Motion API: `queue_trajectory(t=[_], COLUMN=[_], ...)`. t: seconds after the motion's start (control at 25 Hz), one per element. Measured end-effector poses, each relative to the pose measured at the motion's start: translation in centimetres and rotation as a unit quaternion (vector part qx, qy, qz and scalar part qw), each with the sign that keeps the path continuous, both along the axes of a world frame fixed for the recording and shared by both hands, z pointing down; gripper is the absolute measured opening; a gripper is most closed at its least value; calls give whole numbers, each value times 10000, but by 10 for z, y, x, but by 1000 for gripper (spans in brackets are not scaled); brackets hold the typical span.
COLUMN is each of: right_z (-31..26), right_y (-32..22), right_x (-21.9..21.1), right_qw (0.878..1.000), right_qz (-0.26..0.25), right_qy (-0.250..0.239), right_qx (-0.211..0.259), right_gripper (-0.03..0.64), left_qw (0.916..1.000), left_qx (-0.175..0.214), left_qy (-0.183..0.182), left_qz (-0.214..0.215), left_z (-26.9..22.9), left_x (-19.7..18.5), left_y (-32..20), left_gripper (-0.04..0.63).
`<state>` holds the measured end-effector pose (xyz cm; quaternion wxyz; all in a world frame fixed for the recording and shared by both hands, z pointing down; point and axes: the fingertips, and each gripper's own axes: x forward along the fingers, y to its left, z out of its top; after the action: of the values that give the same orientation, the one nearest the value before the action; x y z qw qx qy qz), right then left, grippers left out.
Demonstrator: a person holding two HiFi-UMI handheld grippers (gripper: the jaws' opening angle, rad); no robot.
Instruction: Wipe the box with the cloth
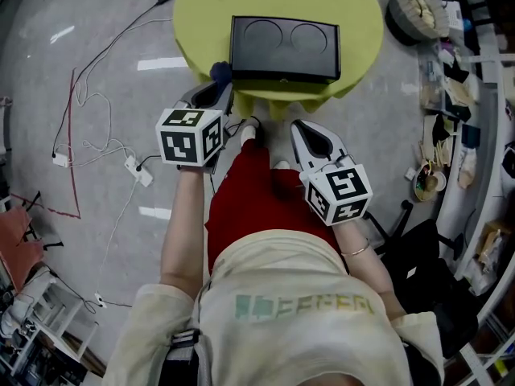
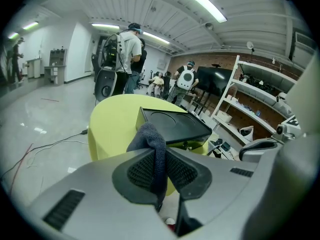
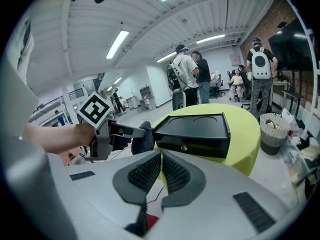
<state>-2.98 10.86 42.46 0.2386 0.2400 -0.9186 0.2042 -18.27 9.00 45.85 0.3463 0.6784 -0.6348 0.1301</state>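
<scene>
L claw (image 2: pixel 161 164) is clamped on the dark cloth (image 2: pixel 150 136), just beside the front-left corner of the black box (image 1: pixel 283 48). Box sits on the round yellow-green table (image 1: pixel 354 14). R claw (image 3: pixel 161 166) has jaws closed together, nothing held.

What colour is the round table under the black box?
Yellowish green. The head view shows the table best, with the box on top.

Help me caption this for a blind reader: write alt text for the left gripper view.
The left gripper pinches a dark blue cloth between its shut jaws, close to a black box on a round yellow-green table. People stand in the workshop behind.
</scene>
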Motion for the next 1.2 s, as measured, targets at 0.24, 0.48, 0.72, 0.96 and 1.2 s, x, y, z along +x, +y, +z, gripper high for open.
queue_trajectory(t=[0.24, 0.48, 0.72, 0.96, 1.2], right_z=[-7, -16, -17, -18, -16], right_y=[19, 26, 24, 4, -35], right_x=[39, 93, 153, 201, 218], right_qw=[9999, 9982, 9931, 9836, 9761], right_qz=[89, 511, 1120, 1764, 2139], right_qy=[-92, -202, -273, -297, -292], right_qx=[116, 221, 236, 247, 253], right_gripper=[38, 38, 38, 38, 38], left_qw=[9999, 9974, 9855, 9650, 9476], left_qx=[30, 7, 12, 73, 188], left_qy=[117, 172, 112, -15, -224], left_qz=[73, 705, 1695, 2620, 3182], left_z=[-8, -15, -22, -31, -39], left_x=[47, 126, 219, 290, 320], left_y=[22, 27, 8, -28, -80], left_gripper=[63, 63, 63, 63, 63])
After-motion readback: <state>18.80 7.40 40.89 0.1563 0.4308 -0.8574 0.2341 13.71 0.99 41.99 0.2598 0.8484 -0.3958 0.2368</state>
